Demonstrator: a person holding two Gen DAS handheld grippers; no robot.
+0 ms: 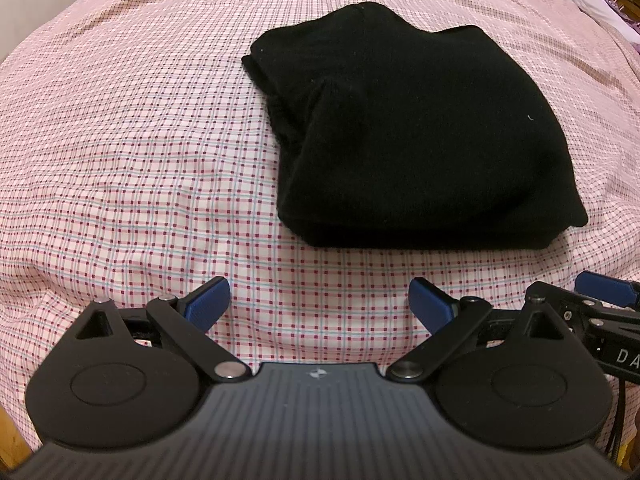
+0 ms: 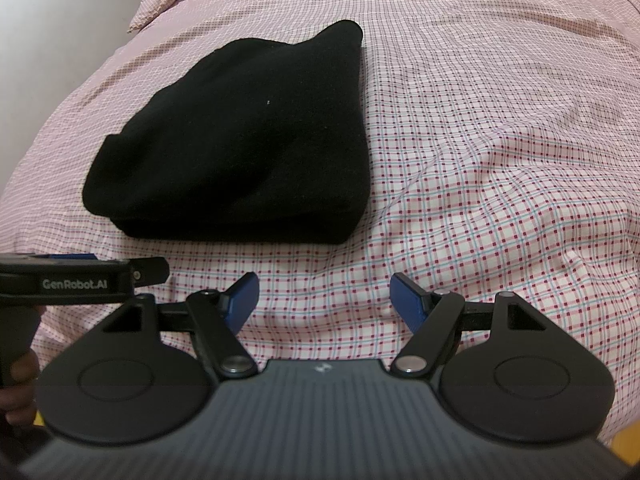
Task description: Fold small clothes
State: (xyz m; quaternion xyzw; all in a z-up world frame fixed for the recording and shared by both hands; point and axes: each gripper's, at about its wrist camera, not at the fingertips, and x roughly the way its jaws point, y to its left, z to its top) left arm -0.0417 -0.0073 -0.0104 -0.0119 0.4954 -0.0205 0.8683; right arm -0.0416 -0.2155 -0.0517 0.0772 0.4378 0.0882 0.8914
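A black knitted garment lies folded into a thick bundle on the pink checked bedsheet. In the right wrist view the same garment sits up and to the left. My left gripper hovers open over bare sheet just short of the bundle's near edge, with nothing between its blue pads. My right gripper is likewise open and empty, near the bundle's near right corner. Each gripper shows at the edge of the other's view, the right gripper here and the left gripper there.
The checked sheet spreads wide to the right of the garment with a few creases. A pale wall stands at the far left. White and purple cloth lies at the far right corner. A hand grips the left tool's handle.
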